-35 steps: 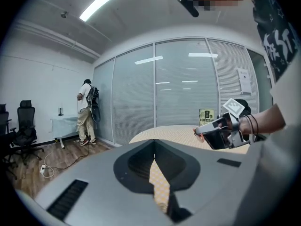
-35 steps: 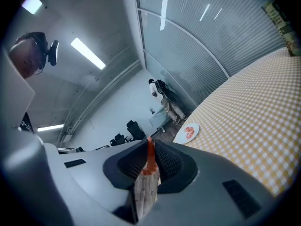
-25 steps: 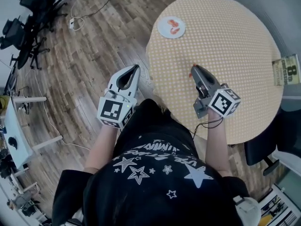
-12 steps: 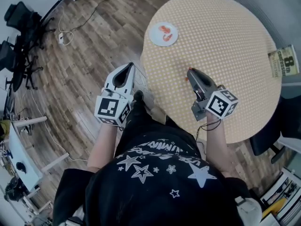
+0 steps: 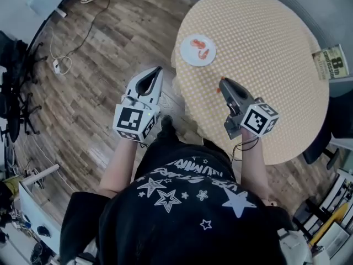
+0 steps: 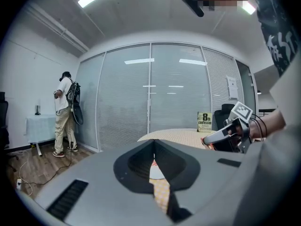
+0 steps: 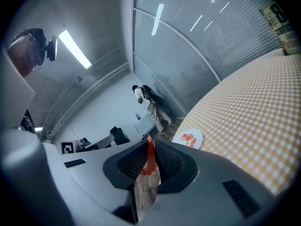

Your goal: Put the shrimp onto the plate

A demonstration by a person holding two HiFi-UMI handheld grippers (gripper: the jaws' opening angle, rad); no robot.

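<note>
Yellow-checked round table (image 5: 276,65), wooden floor (image 5: 94,76) | shrimp (image 7: 149,158) orange, thin | right gripper (image 5: 222,84) pinching it | left gripper (image 5: 158,72) jaws together, empty

plate (image 5: 188,54) on table (image 5: 276,65) near left edge, sign (image 5: 332,63) at right edge, shrimp (image 7: 150,160) in right gripper's (image 5: 222,84) jaws

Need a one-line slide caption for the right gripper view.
Right gripper shut on an orange shrimp, white plate ahead on the checked table.
</note>
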